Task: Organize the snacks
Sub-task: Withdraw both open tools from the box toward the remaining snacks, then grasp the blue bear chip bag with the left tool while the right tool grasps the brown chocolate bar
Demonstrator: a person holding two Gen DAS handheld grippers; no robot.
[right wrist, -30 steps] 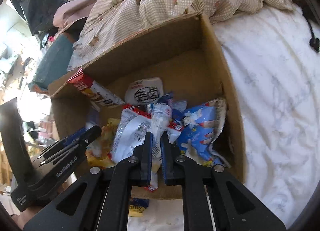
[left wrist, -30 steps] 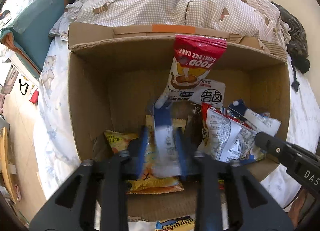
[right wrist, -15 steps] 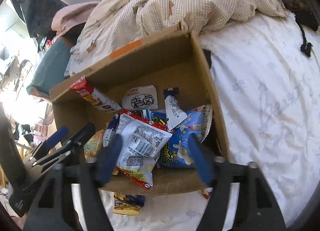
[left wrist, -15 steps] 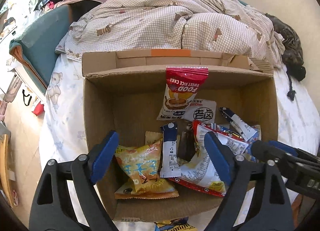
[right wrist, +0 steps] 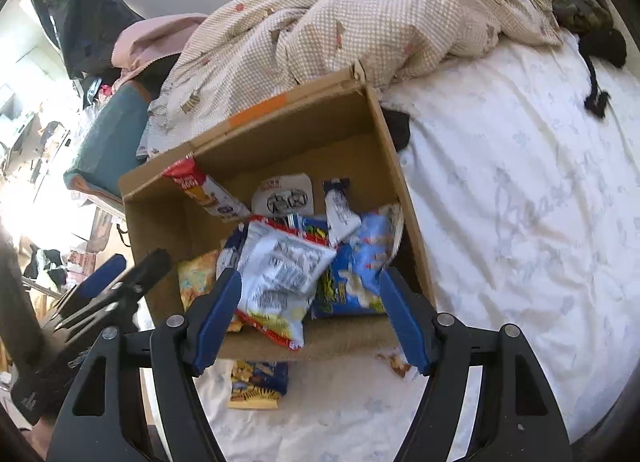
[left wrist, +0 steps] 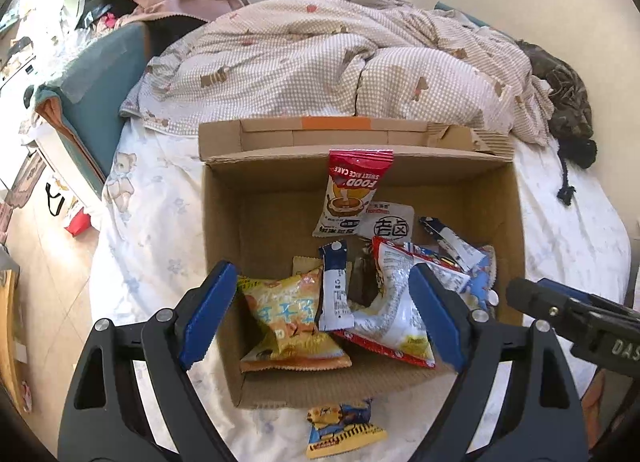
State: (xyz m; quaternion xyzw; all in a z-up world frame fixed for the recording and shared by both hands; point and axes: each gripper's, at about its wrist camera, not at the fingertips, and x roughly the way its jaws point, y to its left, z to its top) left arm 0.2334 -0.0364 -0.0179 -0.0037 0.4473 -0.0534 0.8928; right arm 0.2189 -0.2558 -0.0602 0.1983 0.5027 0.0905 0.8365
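An open cardboard box (left wrist: pixel 224 222) (right wrist: pixel 404 190) stands on the bed and holds several snack packets. Among them are a red rice cake packet (left wrist: pixel 352 190) leaning on the far wall, a yellow packet (left wrist: pixel 288 314), a slim white and blue sachet (left wrist: pixel 336 286) and a white packet with a red rim (left wrist: pixel 394 310) (right wrist: pixel 280 274). A blue packet (right wrist: pixel 360 266) lies at the box's right. My left gripper (left wrist: pixel 320 318) hovers open above the box's near side, nothing between its fingers. My right gripper (right wrist: pixel 310 318) is open too, above the near wall.
One small blue and yellow packet (left wrist: pixel 340 428) (right wrist: pixel 258 382) lies on the white sheet (right wrist: pixel 520 202) just in front of the box. A checked quilt (left wrist: pixel 340 62) is heaped behind the box. A teal chair (left wrist: pixel 104 90) stands at the left bed edge.
Both grippers let go of their packets: the left dropped the slim white and blue sachet, the right its small sachet, into the box. Both opened wide and pulled up and back.
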